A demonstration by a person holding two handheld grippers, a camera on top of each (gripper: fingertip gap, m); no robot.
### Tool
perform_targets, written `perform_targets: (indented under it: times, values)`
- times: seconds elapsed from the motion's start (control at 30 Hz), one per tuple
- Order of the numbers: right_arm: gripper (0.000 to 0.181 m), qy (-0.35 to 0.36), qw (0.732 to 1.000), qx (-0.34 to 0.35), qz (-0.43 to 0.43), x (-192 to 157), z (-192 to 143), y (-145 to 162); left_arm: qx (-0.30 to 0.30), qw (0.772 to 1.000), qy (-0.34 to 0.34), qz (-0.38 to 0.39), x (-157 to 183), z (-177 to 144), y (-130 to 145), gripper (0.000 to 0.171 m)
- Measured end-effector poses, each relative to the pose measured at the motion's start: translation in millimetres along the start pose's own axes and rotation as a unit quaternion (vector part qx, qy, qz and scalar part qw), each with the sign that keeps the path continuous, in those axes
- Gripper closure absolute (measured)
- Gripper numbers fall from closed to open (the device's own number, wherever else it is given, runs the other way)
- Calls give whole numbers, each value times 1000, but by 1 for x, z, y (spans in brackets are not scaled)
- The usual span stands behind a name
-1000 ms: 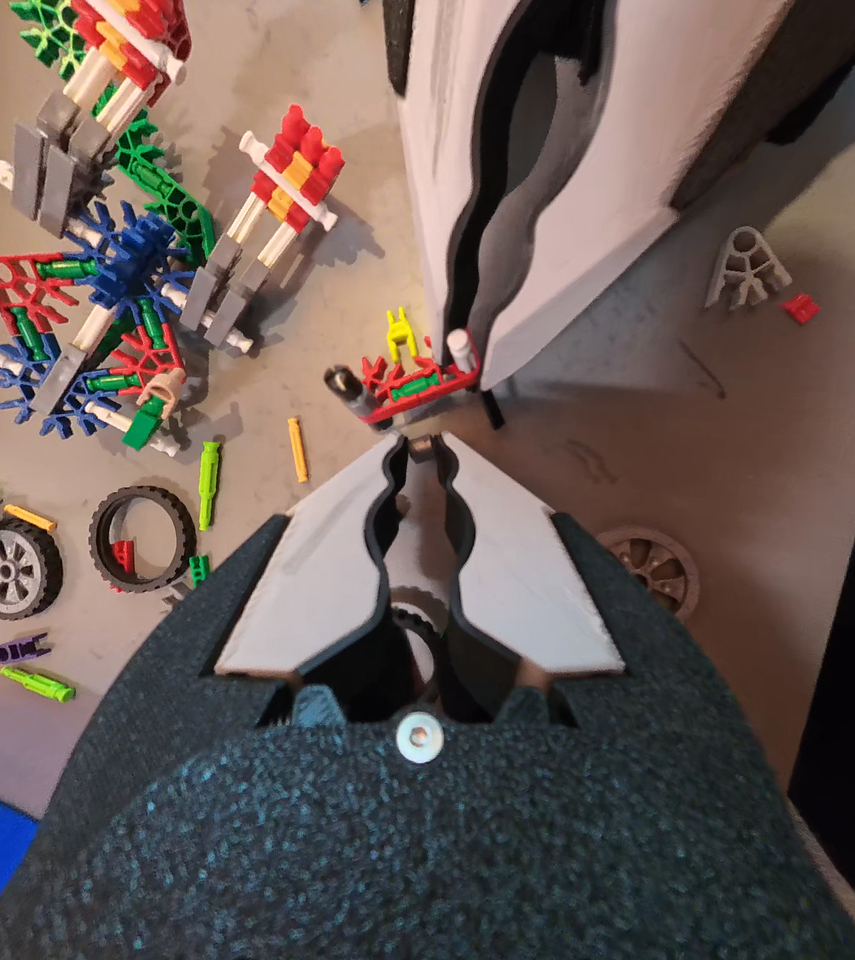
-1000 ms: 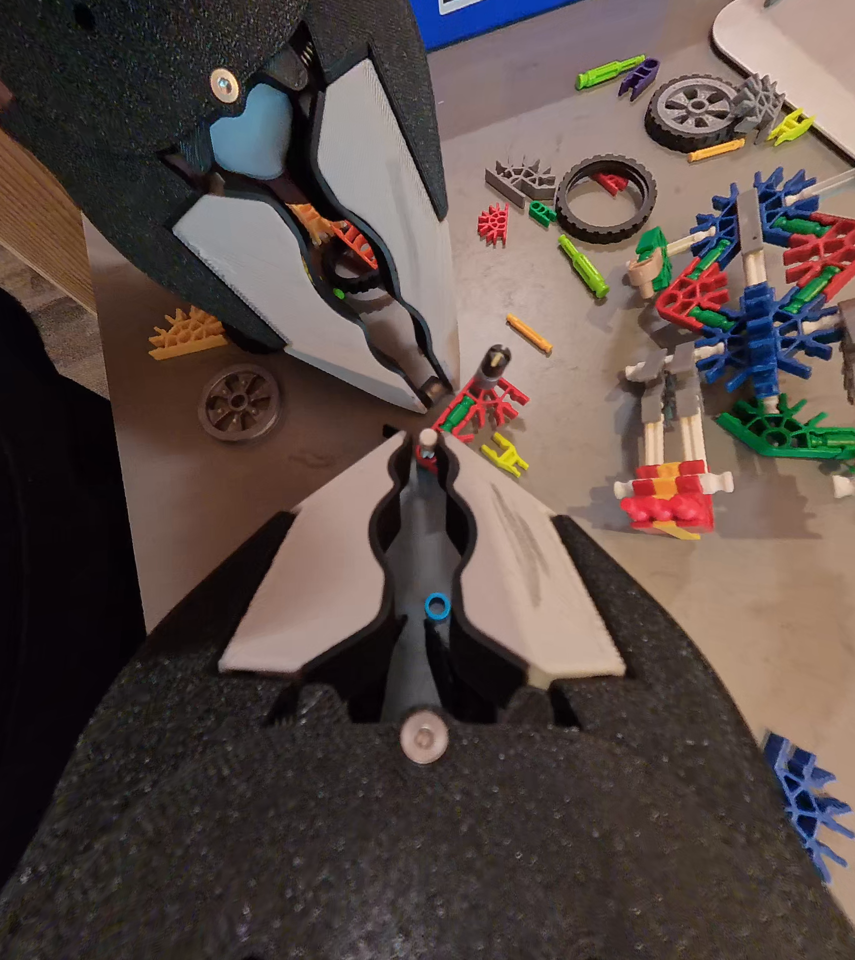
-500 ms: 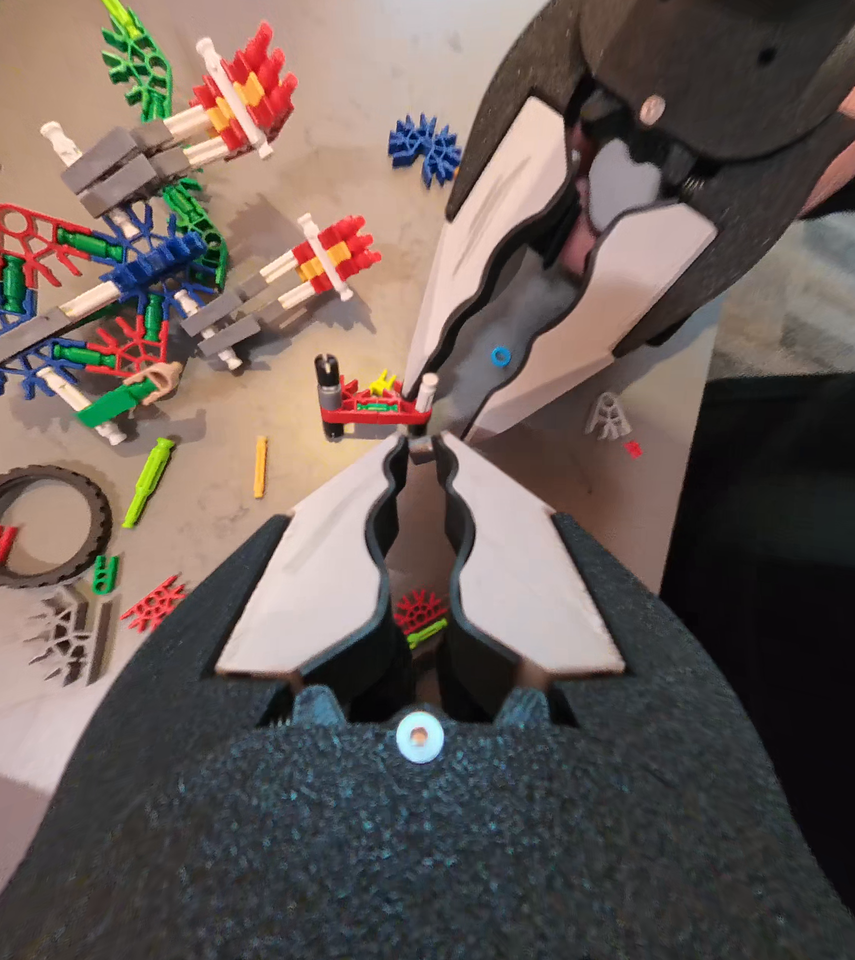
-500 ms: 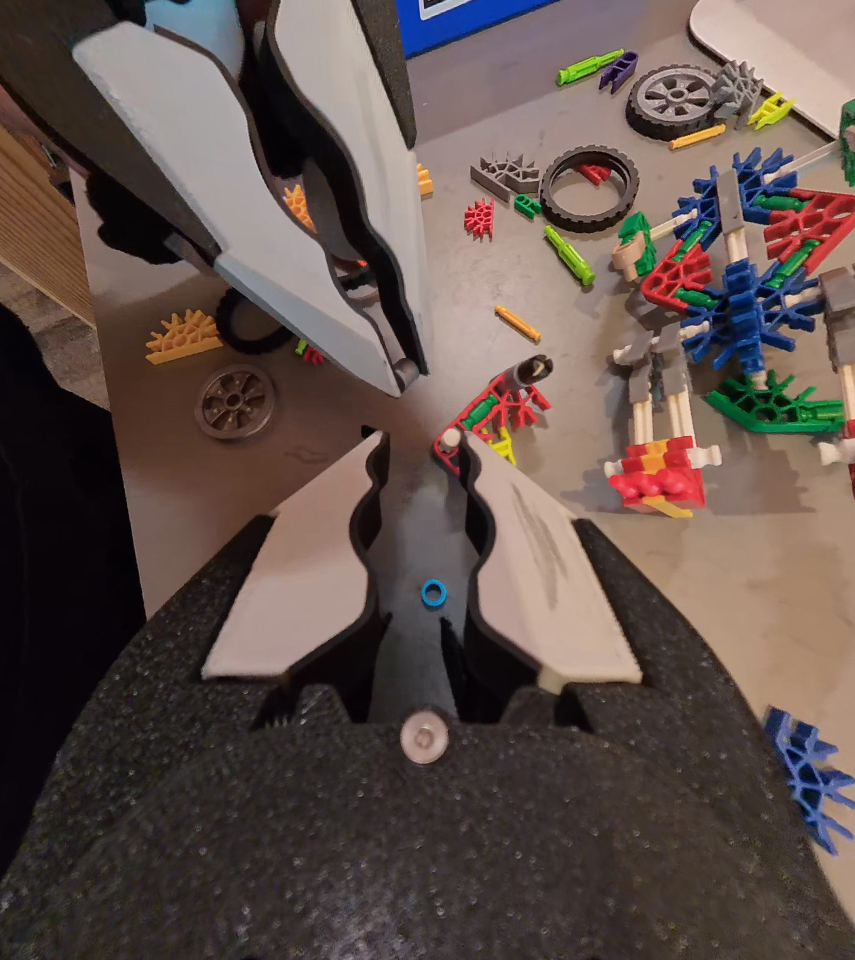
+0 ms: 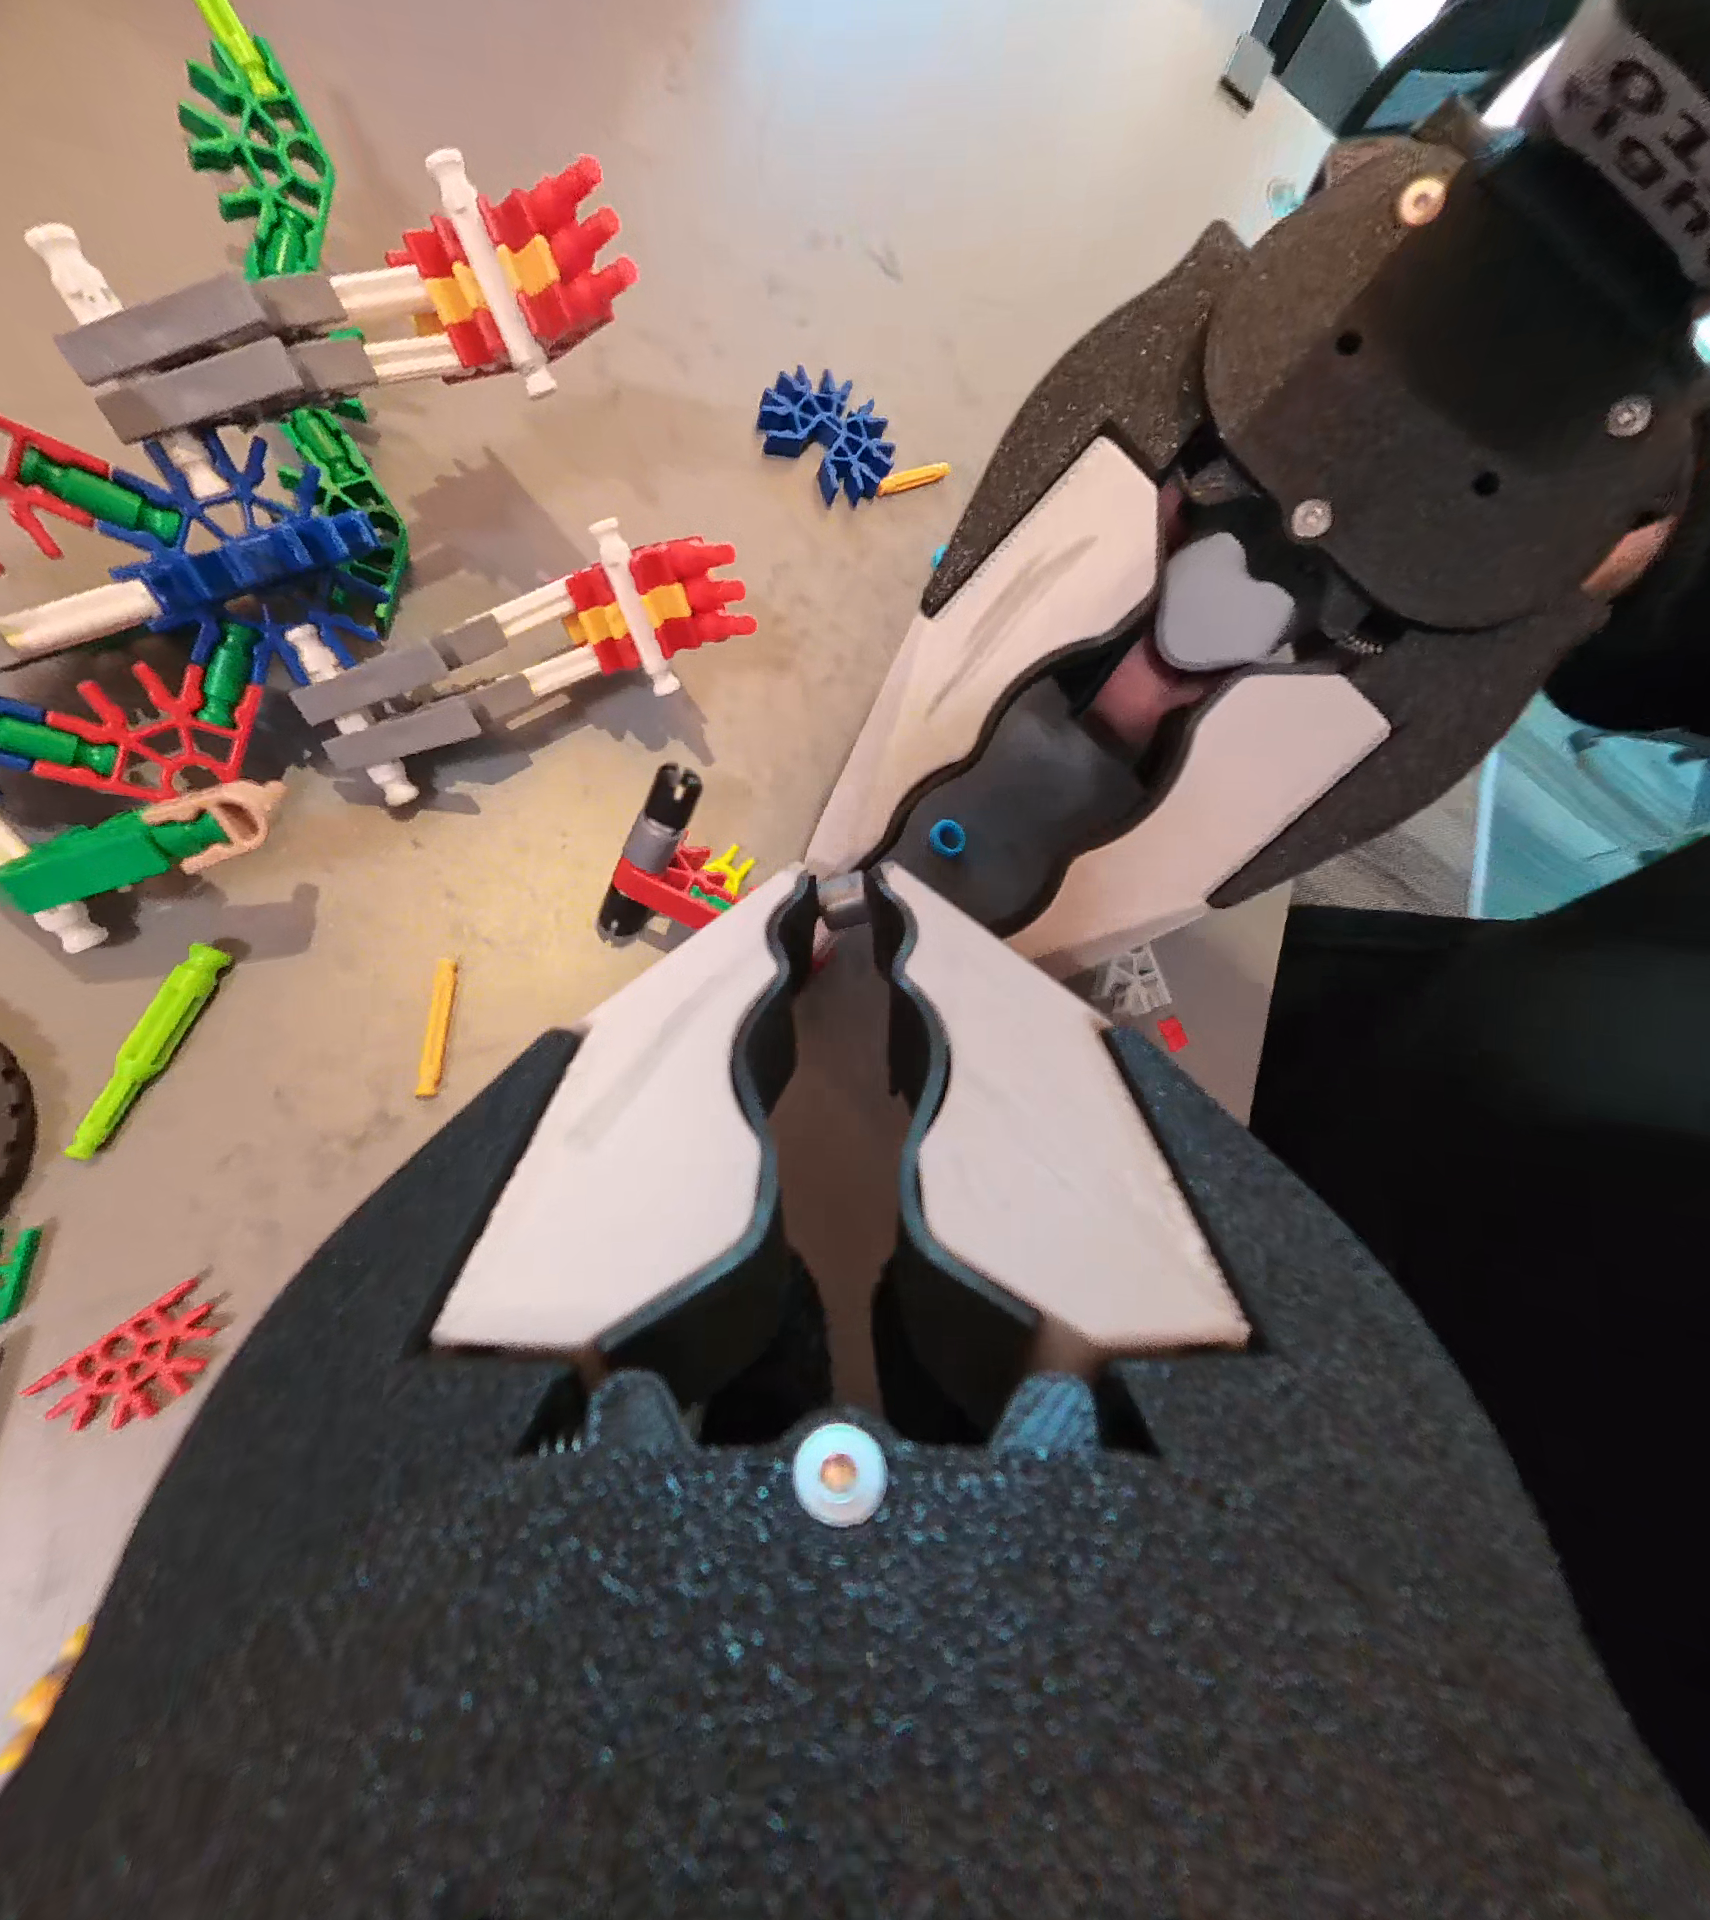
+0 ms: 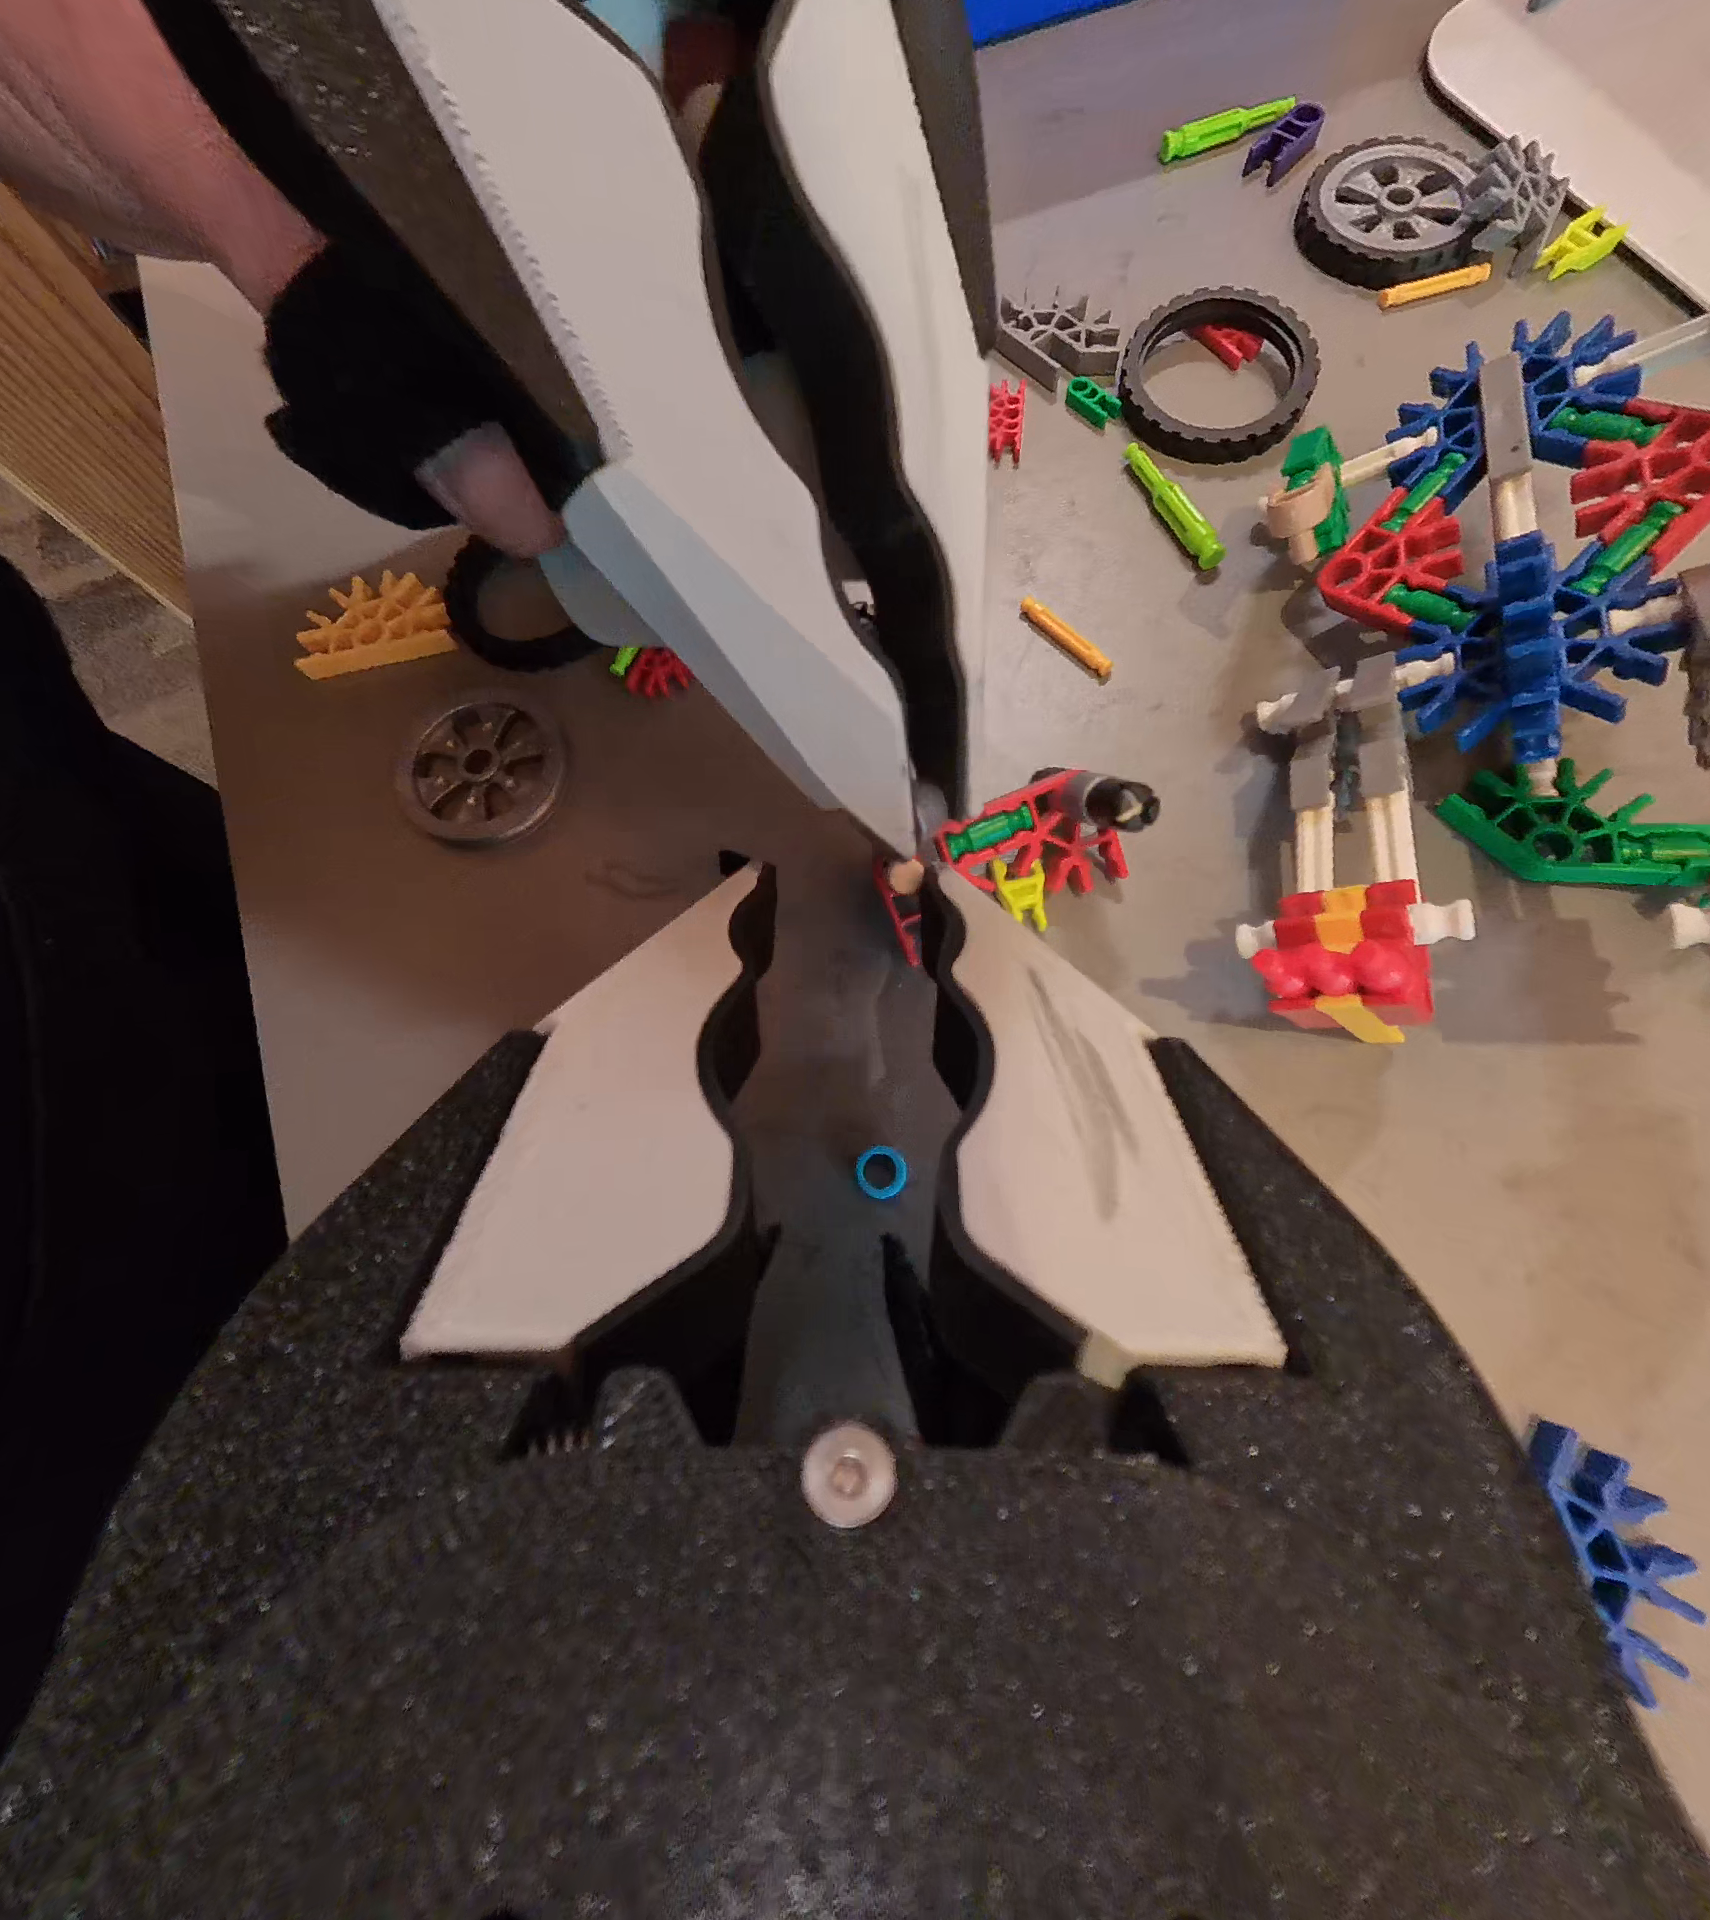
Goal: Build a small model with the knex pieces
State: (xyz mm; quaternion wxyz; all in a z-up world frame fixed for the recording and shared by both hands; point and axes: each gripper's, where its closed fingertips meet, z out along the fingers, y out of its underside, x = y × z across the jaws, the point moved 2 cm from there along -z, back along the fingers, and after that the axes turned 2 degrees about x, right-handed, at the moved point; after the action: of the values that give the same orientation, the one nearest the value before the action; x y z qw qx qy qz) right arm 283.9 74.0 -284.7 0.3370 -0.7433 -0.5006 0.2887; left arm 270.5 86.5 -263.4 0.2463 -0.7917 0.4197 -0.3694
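My left gripper (image 5: pixel 843 883) is shut on a small grey piece (image 5: pixel 843 900). In the right wrist view it reaches down from the top (image 6: pixel 924 821). A small red assembly (image 6: pixel 1027 842) with a green rod, a yellow clip and a black-and-grey rod lies on the table. It also shows in the left wrist view (image 5: pixel 669 883). The grey piece sits right at the assembly's near rod end (image 6: pixel 903 875). My right gripper (image 6: pixel 840 888) is open and holds nothing. Its right fingertip (image 6: pixel 939 920) is beside that rod end. The right gripper also shows in the left wrist view (image 5: pixel 934 883).
A large red, blue, green and grey rod-and-connector model (image 6: pixel 1537 623) stands to the right. A tyre (image 6: pixel 1220 379), a wheel (image 6: pixel 1381 208), a dark hub (image 6: pixel 477 769), a yellow connector (image 6: pixel 373 629), a blue connector (image 6: pixel 1609 1558) and loose rods lie about. The table edge (image 6: pixel 238 935) runs close on the left. It is some 8 centimeters from my right tips to the dark hub (image 6: pixel 477 769).
My right gripper has opened and let go of the assembly's white rod. My left gripper, still shut on the grey piece, has come up against that rod end.
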Motion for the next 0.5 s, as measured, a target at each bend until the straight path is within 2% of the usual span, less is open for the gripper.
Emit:
perform_targets:
  times: [0.17,0.5]
  values:
    - [153,-1,1000,-2,1,1,-3,2,-14,999,5,-36,-6,7,7,164]
    - [147,-3,998,23,55,12,-14,3,-27,999,-3,-38,-8,11,6,164]
